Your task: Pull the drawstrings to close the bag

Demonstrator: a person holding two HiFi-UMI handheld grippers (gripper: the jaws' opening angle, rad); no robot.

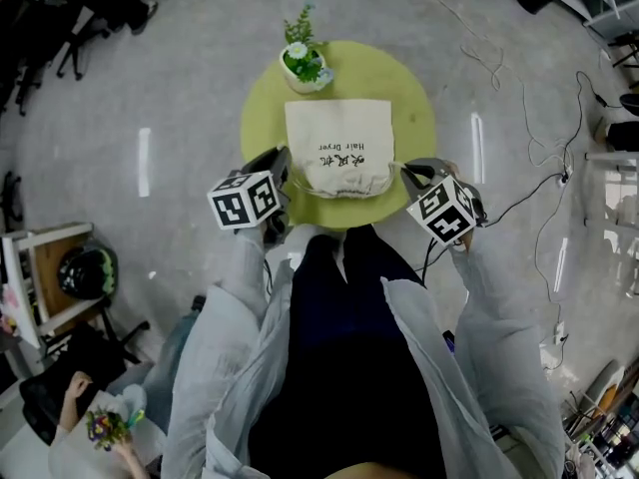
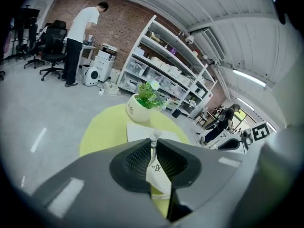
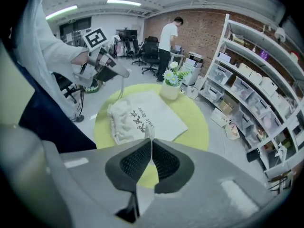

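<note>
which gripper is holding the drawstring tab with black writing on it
The left gripper: the white tab pinched between its jaws bears a black mark. The right gripper pinches a strip that shows plain white.

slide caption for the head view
Left gripper and right gripper, each shut on a drawstring, flank the gathered bag on a table.

The right gripper (image 3: 151, 145) pinches a drawstring (image 3: 150, 132); the gathered bag (image 3: 137, 120) lies at twelve o'clock on the round yellow-green table (image 3: 192, 115).
</note>
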